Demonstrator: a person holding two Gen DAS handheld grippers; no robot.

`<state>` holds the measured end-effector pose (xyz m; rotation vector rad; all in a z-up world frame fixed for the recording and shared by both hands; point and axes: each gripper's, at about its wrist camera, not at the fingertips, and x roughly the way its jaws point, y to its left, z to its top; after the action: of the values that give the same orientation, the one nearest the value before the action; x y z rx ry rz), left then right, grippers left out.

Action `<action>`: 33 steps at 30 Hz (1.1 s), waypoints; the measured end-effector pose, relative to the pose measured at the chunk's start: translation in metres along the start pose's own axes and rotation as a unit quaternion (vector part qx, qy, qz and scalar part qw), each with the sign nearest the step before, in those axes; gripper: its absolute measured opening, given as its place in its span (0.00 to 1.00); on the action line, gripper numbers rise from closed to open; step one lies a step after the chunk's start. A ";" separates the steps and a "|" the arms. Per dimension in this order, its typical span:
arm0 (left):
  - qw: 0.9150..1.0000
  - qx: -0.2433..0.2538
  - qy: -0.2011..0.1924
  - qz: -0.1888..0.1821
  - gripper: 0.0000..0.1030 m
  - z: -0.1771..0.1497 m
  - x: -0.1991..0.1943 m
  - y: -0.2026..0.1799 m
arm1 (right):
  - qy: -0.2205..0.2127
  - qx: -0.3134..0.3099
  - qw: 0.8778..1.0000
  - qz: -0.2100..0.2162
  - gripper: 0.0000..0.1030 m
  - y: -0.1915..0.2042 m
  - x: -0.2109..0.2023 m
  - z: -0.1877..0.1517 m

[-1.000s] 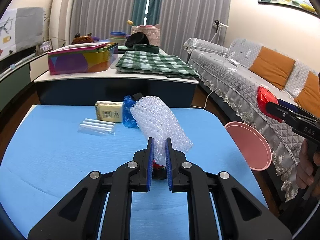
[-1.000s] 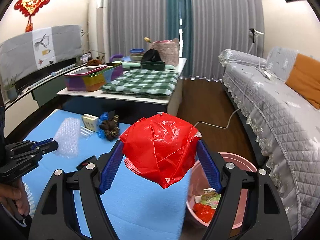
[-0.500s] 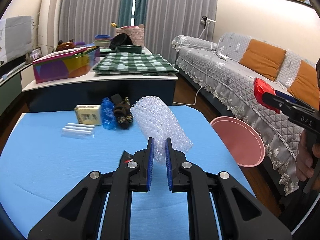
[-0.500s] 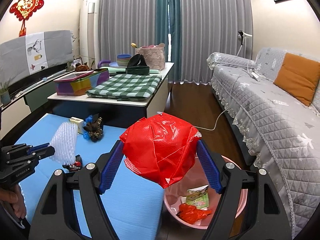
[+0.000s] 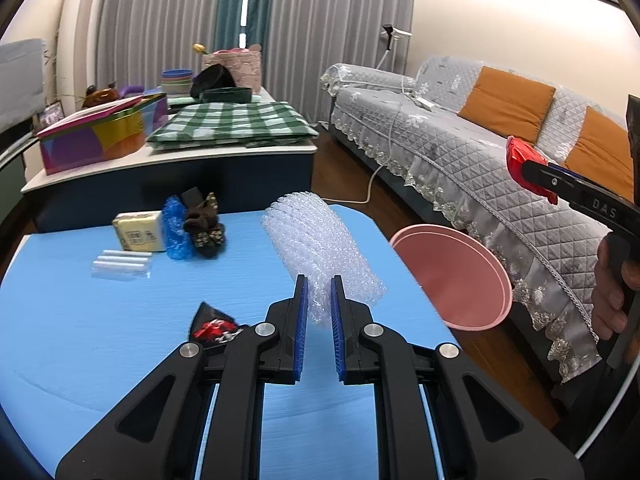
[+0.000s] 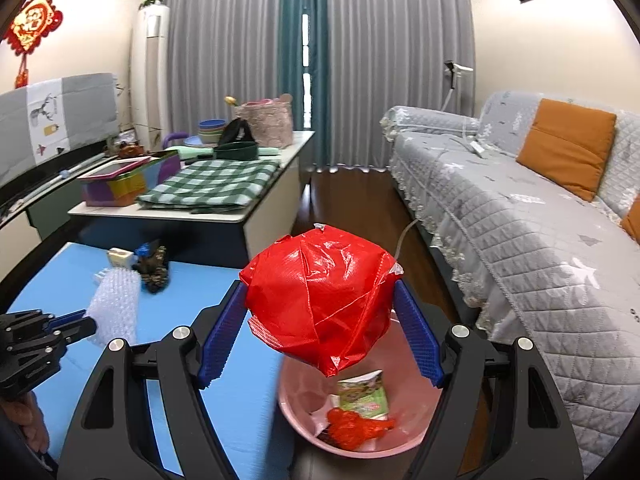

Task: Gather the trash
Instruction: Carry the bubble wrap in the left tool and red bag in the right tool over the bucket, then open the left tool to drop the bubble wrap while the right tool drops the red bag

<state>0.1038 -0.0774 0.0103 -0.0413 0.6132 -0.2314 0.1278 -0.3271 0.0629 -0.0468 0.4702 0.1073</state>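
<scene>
My left gripper (image 5: 319, 292) is shut on a sheet of clear bubble wrap (image 5: 320, 252) that stands up above the blue table (image 5: 100, 320). From the right wrist view the same bubble wrap (image 6: 116, 304) hangs in the left gripper (image 6: 86, 320). My right gripper (image 6: 320, 328) is shut on a crumpled red plastic bag (image 6: 320, 300), held above the pink bin (image 6: 400, 432). That pink bin (image 5: 452, 276) stands beside the table's right edge. The red bag (image 5: 524, 164) shows at the right in the left wrist view.
On the table lie a black and red wrapper (image 5: 214, 326), a clear plastic sleeve (image 5: 122, 264), a yellow packet (image 5: 138, 231), a blue wad (image 5: 176, 228) and a dark bow (image 5: 204, 228). The bin holds a green packet (image 6: 362, 394) and red scraps (image 6: 352, 428). A grey sofa (image 5: 460, 152) runs along the right.
Both grippers have swung to the right with their loads. The pink bin has come closer under the red bag. The black and red wrapper has come into sight left of the left fingers.
</scene>
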 end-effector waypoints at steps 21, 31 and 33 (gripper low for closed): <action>0.997 0.043 0.005 -0.058 0.11 0.045 0.060 -0.076 | -0.002 0.030 0.998 -0.054 0.72 -0.056 0.026 0.014; 0.994 0.064 0.026 -0.089 0.11 0.048 0.104 -0.115 | 0.010 0.053 0.997 -0.057 0.72 -0.075 0.045 0.012; 0.993 0.067 0.030 -0.094 0.11 0.047 0.111 -0.122 | 0.013 0.056 0.997 -0.058 0.72 -0.078 0.048 0.011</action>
<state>0.1939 -0.2224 -0.0009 0.0382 0.6533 -0.4573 0.1845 -0.3995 0.0529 0.0352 0.4976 -0.0330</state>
